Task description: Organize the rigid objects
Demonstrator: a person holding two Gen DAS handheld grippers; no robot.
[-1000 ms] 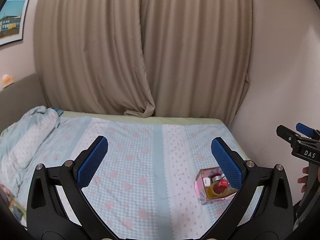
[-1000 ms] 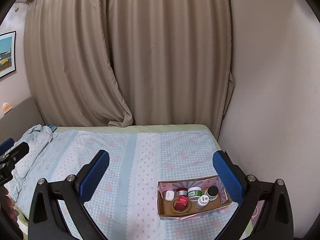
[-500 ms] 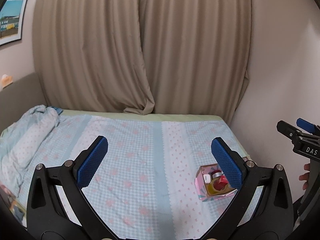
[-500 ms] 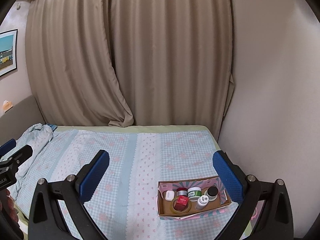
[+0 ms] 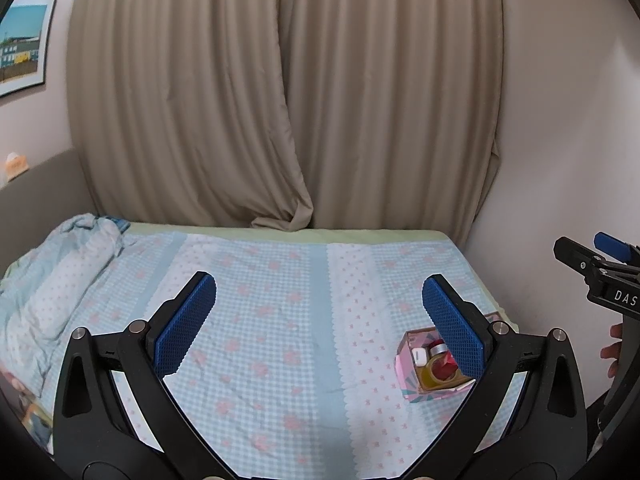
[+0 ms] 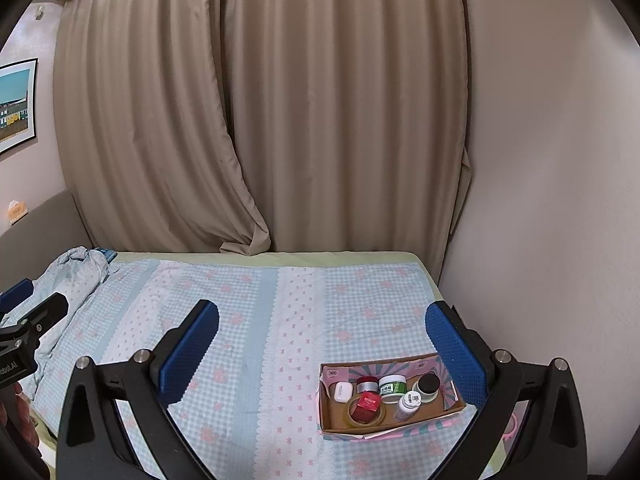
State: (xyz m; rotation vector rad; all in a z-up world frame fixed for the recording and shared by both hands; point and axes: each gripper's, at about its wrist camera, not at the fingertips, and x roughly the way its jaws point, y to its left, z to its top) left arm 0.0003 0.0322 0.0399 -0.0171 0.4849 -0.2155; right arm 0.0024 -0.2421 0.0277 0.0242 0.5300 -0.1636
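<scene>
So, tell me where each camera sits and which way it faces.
Left wrist: sits on the left gripper, faces along the bed toward the curtains; shows its own open fingers, plus the right gripper and a hand at the right edge.
Right wrist: sits on the right gripper, faces the same way; shows its own open fingers, the left gripper at the left edge.
Shared: bed, curtains, the box of small jars.

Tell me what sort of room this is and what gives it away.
Most likely a bedroom. A bed with a light blue checked sheet with pink flowers fills the floor, a crumpled pale blue blanket lies at its left, and long beige curtains hang behind. A framed picture hangs on the wall.
</scene>
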